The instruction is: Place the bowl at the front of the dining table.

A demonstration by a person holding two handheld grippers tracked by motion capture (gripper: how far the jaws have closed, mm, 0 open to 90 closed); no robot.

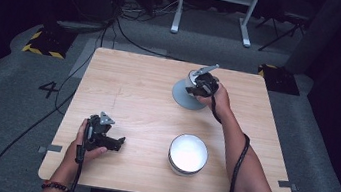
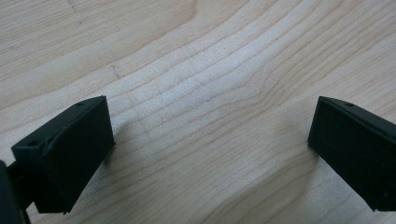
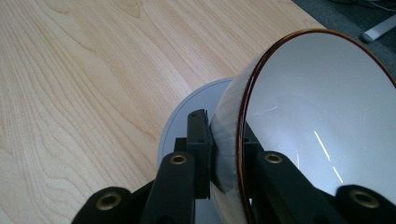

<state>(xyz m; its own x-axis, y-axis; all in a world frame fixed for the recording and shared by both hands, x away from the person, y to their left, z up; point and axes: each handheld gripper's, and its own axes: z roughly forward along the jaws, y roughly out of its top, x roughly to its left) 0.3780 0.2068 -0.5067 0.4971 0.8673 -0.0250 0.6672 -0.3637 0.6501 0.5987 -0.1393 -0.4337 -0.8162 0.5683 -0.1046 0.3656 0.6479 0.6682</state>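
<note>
1. In the high view, the right gripper (image 1: 200,86) was held by the person's right hand (image 1: 218,100) over the far right part of the wooden table (image 1: 128,95). It sat directly above a grey plate (image 1: 181,97), with a small white bowl (image 1: 193,77) caught at its tip.
2. In the same view, a second, larger white bowl (image 1: 188,154) stood upright near the front edge of the table, well apart from the plate and between the two forearms.
3. Still in the high view, the left gripper (image 1: 114,141) rested low at the front left of the table in the person's left hand (image 1: 81,146), pointing toward the larger bowl but well clear of it.
4. In the left gripper view, the two black jaws stood wide apart over bare wood of the table (image 2: 201,93), released, with nothing between them.
5. In the right gripper view, the jaws were clenched on the wall of the small bowl (image 3: 322,112), one pad on the outside and the other inside the brown rim. The bowl was tilted steeply on its side, its opening facing right.
6. In that view, the plate (image 3: 187,114) lay just below and behind the tilted bowl on the table (image 3: 84,79); whether the bowl touched it could not be told.
</note>
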